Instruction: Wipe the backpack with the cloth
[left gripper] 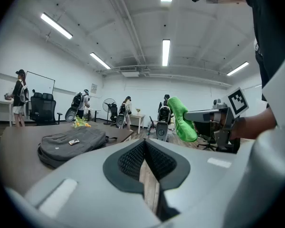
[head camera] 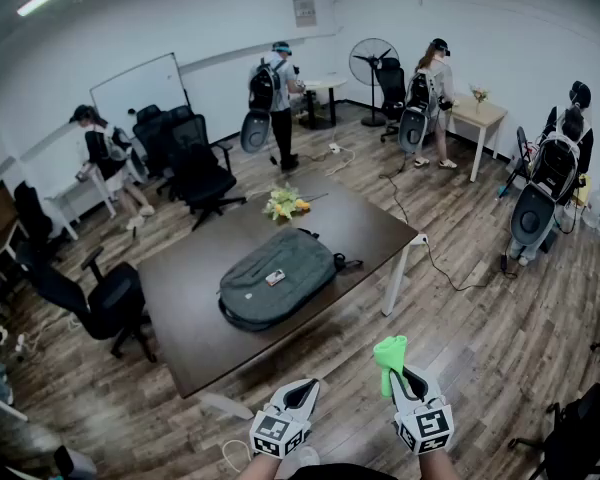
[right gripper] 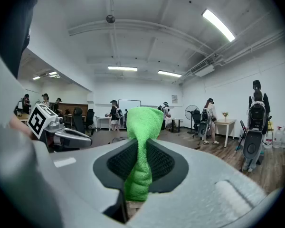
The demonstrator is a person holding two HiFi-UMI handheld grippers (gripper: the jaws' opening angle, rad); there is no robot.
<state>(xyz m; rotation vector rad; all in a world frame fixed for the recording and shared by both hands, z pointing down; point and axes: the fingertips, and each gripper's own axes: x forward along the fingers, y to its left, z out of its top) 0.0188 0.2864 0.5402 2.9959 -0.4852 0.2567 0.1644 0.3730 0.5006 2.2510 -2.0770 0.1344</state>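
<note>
Backpack sits mid-tabletop, long axis along the long edge, ahead-left of both grippers. Right gripper pinches the green cloth; left gripper is closed on nothing, probably slightly nearer.

One backpack; one cloth; one flower bunch; one fan; two claws: left claw, right claw.

Bright green cloth, grey backpack, dark brown table, brown wood-plank floor, white left gripper and right gripper marked with black-and-white squares.
</note>
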